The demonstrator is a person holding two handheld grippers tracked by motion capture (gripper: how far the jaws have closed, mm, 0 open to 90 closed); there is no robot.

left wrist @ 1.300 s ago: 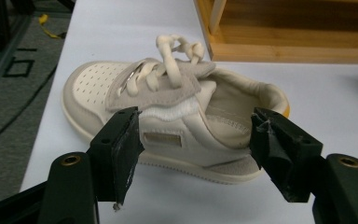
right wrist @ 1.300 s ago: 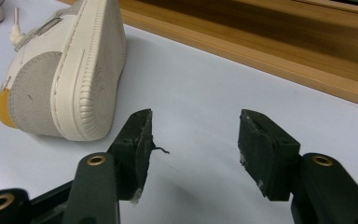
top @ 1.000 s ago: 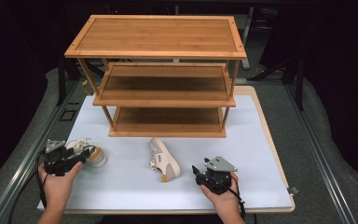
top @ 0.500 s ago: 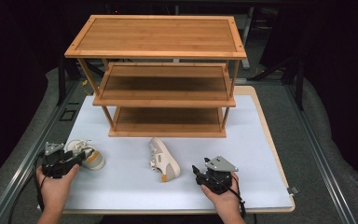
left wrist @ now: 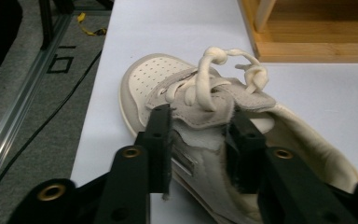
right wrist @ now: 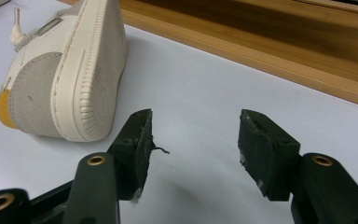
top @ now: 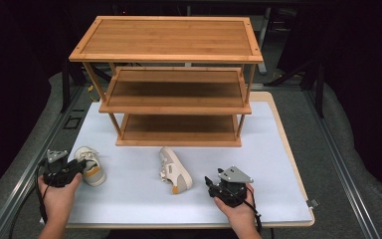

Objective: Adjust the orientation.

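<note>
In the high view, the left tool (top: 79,167) sits at the near left of the white bench (top: 139,199), its tips on the left shoe (top: 90,166). A second ago that shoe stood upright in front of the tool with the jaws spread wide around it; now it lies a little further toward the rack, tilted, and the jaws have just been closing on it. The second shoe (top: 174,169) lies on its side near the middle of the bench, in front of the wooden shoe rack (top: 169,89), unchanged in place. The right tool (top: 214,186) rests near that second shoe, apart from it, in the same spot as before. In the left gripper view, the two black jaws bracket the left shoe (left wrist: 200,121) at its strap and tongue, pads pressed into the upper on both sides, laces (left wrist: 223,70) knotted just beyond them: the tool grips the shoe. In the right gripper view, the right tool (right wrist: 193,149) stands open with nothing but bare bench between its jaws; the second shoe (right wrist: 65,70) lies to the side, sole facing the camera, with the rack's bottom shelf (right wrist: 261,42) behind. Judgement: the grasp is now secured, so the lift toward a rack shelf can follow.
</note>
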